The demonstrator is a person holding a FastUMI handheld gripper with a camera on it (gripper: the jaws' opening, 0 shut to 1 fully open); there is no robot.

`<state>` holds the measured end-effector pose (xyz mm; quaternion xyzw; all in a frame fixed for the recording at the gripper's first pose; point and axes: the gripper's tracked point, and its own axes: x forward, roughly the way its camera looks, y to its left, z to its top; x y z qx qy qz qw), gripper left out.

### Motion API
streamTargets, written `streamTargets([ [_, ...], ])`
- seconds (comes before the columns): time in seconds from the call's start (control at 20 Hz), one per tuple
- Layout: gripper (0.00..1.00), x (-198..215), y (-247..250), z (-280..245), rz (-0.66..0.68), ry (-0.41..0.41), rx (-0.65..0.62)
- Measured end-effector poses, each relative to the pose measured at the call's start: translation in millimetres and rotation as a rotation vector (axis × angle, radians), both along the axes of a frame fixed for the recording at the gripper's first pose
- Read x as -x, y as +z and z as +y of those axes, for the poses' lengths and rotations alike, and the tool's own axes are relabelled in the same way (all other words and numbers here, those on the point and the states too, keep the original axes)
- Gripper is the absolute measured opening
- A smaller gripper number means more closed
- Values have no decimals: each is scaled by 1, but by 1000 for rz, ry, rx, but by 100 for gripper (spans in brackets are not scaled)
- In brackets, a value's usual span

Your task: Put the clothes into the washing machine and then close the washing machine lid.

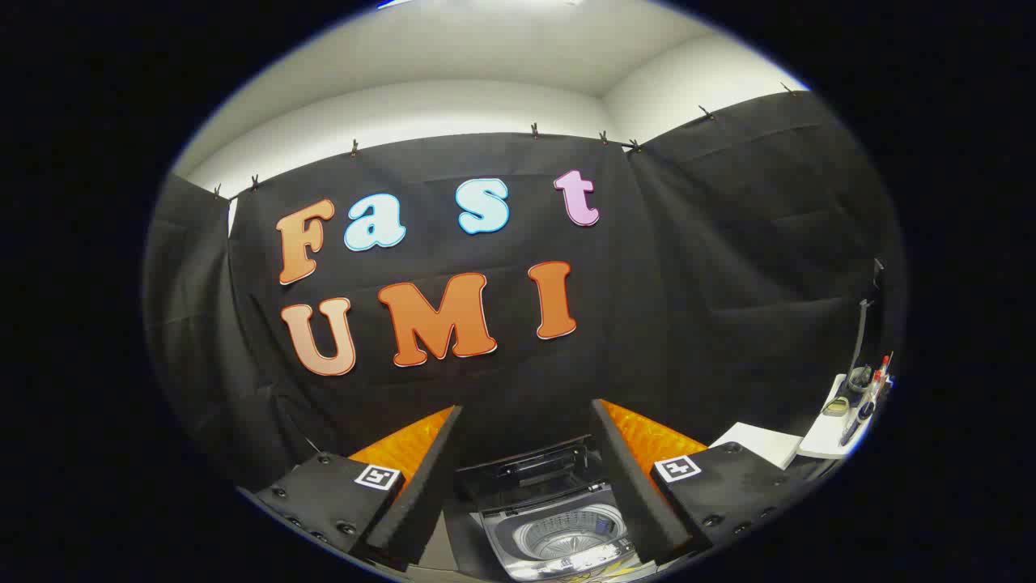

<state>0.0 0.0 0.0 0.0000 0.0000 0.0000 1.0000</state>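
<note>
Booth wall [712, 267]: black cloth, far side, clipped along top edge.
Washing machine [558, 530]: small top-loader, low between the fingers; lid [526, 470] raised at far side, drum [566, 533] open to view, contents not discernible.
Gripper [526, 474]: fingers spread wide, nothing held; machine in the gap, apart from both.
White board [765, 444]: flat, right of right finger.
Small items [862, 389]: far right on white surface, too small to identify.
</note>
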Motion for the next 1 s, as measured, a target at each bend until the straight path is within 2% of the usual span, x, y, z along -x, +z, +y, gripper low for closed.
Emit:
streamTargets([
  [0.4, 98, 0, -17, 50, 25, 79, 33],
  [1.0, 98, -1, -26, 52, 57, 65, 21],
])
